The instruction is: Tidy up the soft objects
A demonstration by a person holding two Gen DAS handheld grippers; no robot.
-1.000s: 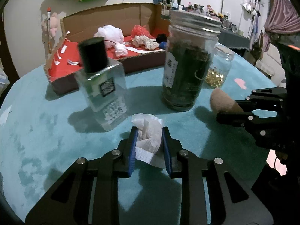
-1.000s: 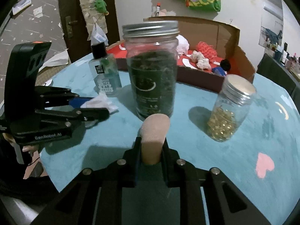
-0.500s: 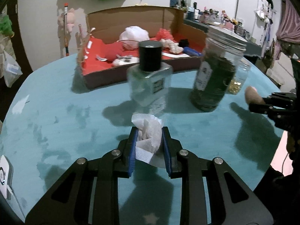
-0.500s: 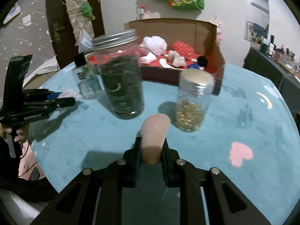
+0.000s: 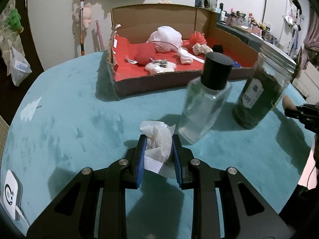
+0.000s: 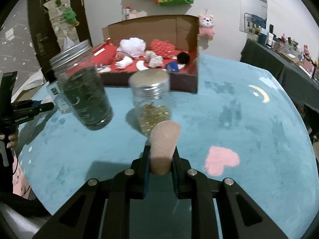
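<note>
Above the blue table point(image 5: 59, 107), your left gripper point(image 5: 159, 155) jaws clamped on a white crumpled wipe point(image 5: 157, 139), your right gripper point(image 6: 160, 169) jaws squeezed a tan sponge point(image 6: 163, 141), the cardboard box point(image 5: 159, 18) of soft things sat behind the jars.

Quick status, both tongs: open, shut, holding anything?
Left tongs: shut on the white gauze wad.
Right tongs: shut on the tan sponge.

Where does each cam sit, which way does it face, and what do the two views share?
Left wrist: on the left gripper, clamping white gauze; faces the cardboard box; right gripper's tip at right edge.
Right wrist: on the right gripper, clamping a tan sponge; faces the same box; left gripper and a hand at left edge.
Shared: box, dark jar, clear bottle, teal table.
</note>
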